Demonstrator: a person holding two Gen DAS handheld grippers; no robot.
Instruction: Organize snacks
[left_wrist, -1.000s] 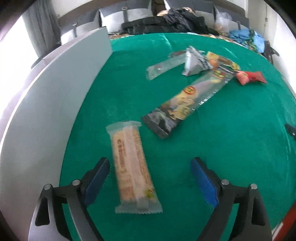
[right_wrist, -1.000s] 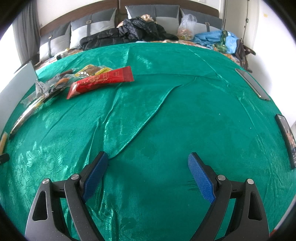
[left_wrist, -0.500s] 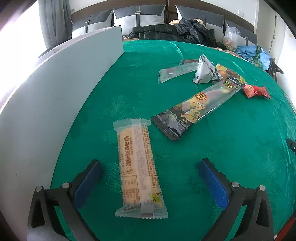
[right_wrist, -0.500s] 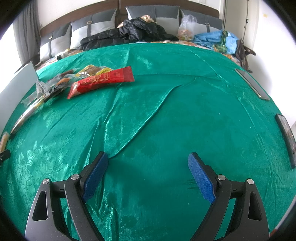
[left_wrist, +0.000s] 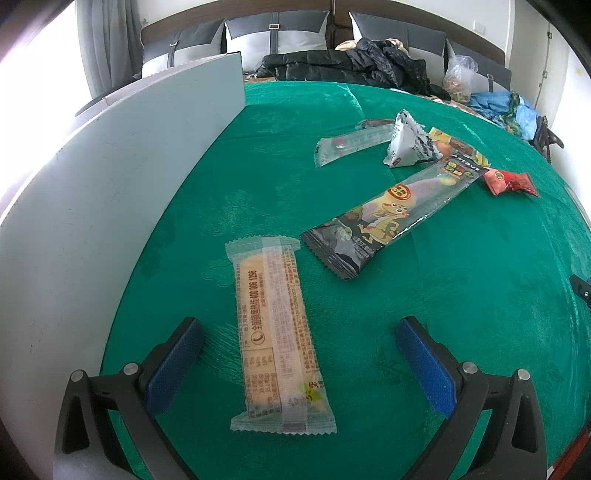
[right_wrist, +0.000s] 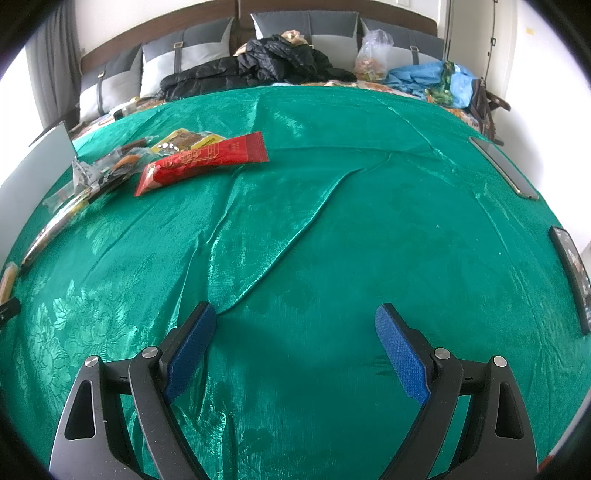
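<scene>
Below, the left gripper (left_wrist: 299, 338) is hanging fully spread over the green cloth (left_wrist: 461, 295), gripping nothing; a pale wafer bar (left_wrist: 275, 332) is lying flat between its blue pads, touching neither. A grey panel (left_wrist: 110, 192) is standing along the left side. Beyond, a long cartoon-printed packet (left_wrist: 391, 218), a clear sachet (left_wrist: 351, 146), a white pouch (left_wrist: 408, 142) and a small red candy bag (left_wrist: 509, 181) are lying scattered. The right gripper (right_wrist: 295, 332) is likewise hanging wide and empty over wrinkled cloth, well apart from a long red packet (right_wrist: 203, 162).
</scene>
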